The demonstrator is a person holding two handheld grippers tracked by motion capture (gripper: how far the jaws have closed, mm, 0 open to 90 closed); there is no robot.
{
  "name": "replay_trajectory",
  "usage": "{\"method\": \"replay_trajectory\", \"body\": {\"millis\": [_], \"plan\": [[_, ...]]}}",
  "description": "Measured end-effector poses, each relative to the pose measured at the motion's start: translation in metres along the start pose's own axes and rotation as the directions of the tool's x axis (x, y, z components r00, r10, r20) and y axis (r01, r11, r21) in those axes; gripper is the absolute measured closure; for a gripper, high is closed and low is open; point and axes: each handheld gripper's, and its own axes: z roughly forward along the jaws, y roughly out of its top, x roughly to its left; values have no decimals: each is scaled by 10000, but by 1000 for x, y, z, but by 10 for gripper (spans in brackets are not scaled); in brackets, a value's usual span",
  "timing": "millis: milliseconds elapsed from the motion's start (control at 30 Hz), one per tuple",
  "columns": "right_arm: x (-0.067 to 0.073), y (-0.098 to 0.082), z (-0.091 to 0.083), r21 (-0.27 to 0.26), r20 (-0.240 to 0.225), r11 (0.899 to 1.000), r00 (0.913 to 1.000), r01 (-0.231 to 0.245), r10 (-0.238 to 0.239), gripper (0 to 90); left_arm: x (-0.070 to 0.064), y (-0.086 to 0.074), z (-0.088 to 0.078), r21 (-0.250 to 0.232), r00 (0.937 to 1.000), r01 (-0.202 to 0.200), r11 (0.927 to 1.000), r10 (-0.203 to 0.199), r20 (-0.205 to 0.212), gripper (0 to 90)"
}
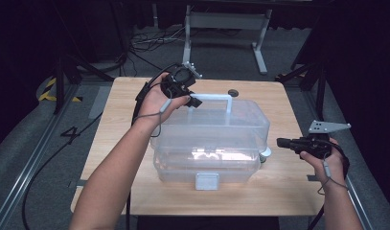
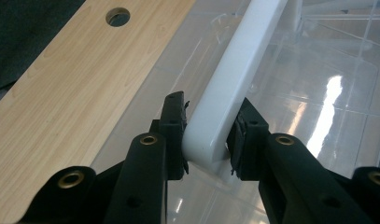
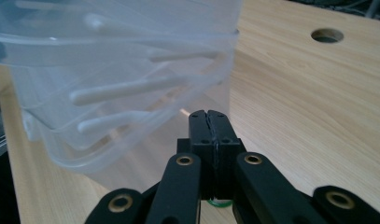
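A clear plastic storage box with a domed lid stands in the middle of the wooden table. A white handle rises from the lid's top. My left gripper is at the handle's left corner, and in the left gripper view its pads press on both sides of the white bar. My right gripper hovers just off the box's right end, pointing at it. Its jaws are shut with nothing between them, close to the clear wall.
A grey latch sits on the box's front side. A round hole pierces the table behind the box. Bare wood lies left and right of the box. Beyond the far edge are a metal frame and cables on the floor.
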Motion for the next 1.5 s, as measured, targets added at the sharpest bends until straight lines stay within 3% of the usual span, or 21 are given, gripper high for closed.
{"method": "replay_trajectory", "body": {"millis": [133,267,533,700,800,1000,1100,1167,1333,1433,1500], "plan": [[8,4,3,-15,-667,9991,9969,420,-420,900,0,0,0,3,10000,4,10000,-4,0,704],[22,11,10,-49,-1447,9961,9856,882,-880,900,0,0,0,19,10000,17,10000,-17,6,704],[37,18,19,-186,-2060,9929,9713,1177,-1190,900,0,1,0,78,10000,1,10000,-1,13,703],[41,18,24,-298,-2227,9920,9667,1224,-1260,900,0,0,0,54,10000,-7,10000,7,14,704],[43,20,22,-426,-1976,9907,9710,1289,-1348,900,-1,0,-2,-60,10000,-49,10000,49,11,703],[42,21,19,-576,-1916,9918,9737,1141,-1232,900,-5,0,-3,-53,9994,-206,9998,205,-289,703],[42,21,20,-576,-1925,9920,9737,1126,-1217,900,-4,0,-3,-137,9997,-153,9998,150,-216,700],[43,21,20,-553,-1942,9922,9735,1118,-1205,900,-3,0,-3,-222,10000,40,9997,-39,43,652],[43,22,20,-558,-1929,9922,9738,1114,-1202,900,-8,1,-2,-20,9997,-156,9999,155,-166,583],[44,22,20,-508,-1955,9922,9732,1135,-1213,900,-7,1,-2,-62,9999,63,10000,-62,95,543],[44,22,21,-501,-1988,9924,9726,1128,-1206,900,-5,1,-3,-306,9999,120,9995,-122,-66,504]]}}
